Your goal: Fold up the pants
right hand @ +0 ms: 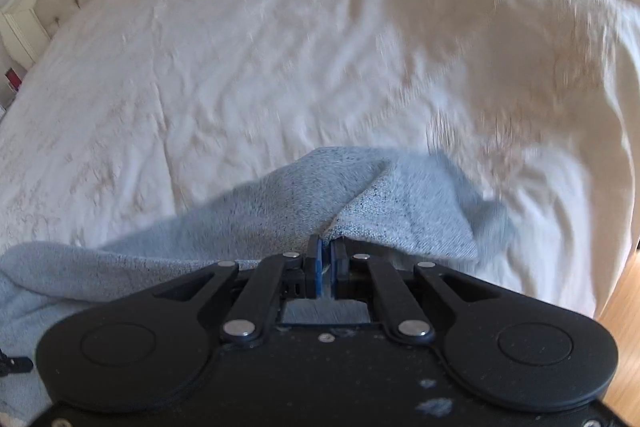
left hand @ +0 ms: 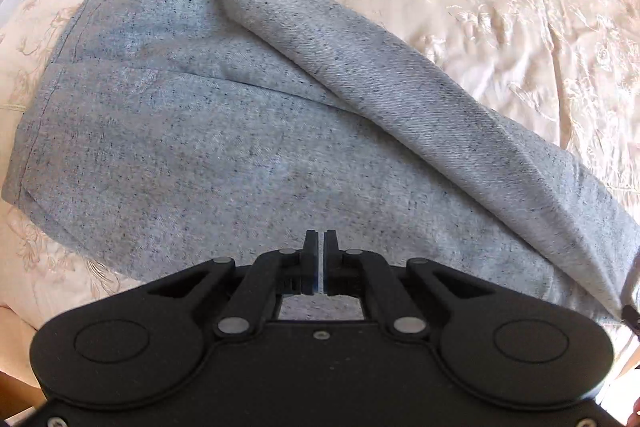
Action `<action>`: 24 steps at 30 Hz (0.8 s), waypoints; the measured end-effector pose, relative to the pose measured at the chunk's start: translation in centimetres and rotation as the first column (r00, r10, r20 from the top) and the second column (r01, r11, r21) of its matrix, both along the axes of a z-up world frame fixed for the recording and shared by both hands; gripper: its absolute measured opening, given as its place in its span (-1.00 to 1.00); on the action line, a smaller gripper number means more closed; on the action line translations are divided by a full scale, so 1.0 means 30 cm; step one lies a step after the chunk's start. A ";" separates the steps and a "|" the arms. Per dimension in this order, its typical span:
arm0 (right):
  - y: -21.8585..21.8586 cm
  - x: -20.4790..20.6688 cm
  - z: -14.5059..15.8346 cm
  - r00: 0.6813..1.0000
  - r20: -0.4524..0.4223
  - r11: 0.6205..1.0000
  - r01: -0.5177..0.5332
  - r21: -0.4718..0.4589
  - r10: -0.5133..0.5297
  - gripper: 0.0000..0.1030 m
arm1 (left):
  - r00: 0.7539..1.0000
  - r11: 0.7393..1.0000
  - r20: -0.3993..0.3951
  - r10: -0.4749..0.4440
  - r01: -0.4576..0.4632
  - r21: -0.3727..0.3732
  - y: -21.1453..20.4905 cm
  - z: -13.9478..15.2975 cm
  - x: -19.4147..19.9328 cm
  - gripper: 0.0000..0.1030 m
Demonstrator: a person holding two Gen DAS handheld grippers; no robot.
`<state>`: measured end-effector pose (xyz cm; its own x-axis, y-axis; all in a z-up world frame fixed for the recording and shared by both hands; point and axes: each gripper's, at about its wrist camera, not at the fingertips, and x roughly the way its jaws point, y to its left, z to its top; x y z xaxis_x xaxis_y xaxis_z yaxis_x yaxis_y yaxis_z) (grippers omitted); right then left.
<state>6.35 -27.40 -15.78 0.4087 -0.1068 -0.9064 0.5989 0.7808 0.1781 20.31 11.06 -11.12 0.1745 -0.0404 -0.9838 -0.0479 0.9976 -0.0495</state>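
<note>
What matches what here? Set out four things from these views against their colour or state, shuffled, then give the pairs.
Things:
1. pants
2. bedspread
3. left hand-held gripper
4. right hand-held gripper

Colour or state:
a. shut, with nothing pinched
b. cream, embroidered with flowers
c. shut on a fold of grey cloth
d. speckled grey

Pairs: 1-d, 2-b, 3-a, 4-c.
</note>
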 end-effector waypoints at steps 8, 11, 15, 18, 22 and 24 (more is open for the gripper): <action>-0.160 -0.104 -0.038 0.998 -0.005 0.969 0.061 0.240 -0.062 -0.54 | 0.995 0.995 0.005 -0.096 0.095 0.020 -0.245 0.021 -0.035 -0.86; -0.260 -0.168 -0.025 0.985 -0.017 0.958 0.173 0.229 -0.174 -0.54 | 0.992 0.992 0.036 -0.125 0.124 0.017 -0.330 0.054 -0.049 -0.80; -0.353 -0.187 -0.014 0.987 0.025 0.982 0.152 0.114 -0.156 -0.52 | 0.987 0.988 0.053 -0.151 0.150 0.023 -0.409 0.076 -0.067 -0.79; -0.432 -0.147 -0.094 0.995 -0.040 0.975 0.093 0.202 -0.086 -0.52 | 0.989 0.990 0.050 -0.142 0.141 0.031 -0.427 0.079 -0.080 -0.78; -0.449 -0.127 -0.150 0.998 -0.068 0.966 0.015 0.259 0.003 -0.52 | 0.994 0.994 0.043 -0.096 0.094 0.050 -0.405 0.080 -0.093 -0.78; -0.440 -0.112 -0.156 0.997 -0.073 0.959 -0.019 0.282 0.041 -0.51 | 0.997 0.996 0.036 -0.068 0.066 0.064 -0.387 0.076 -0.095 -0.78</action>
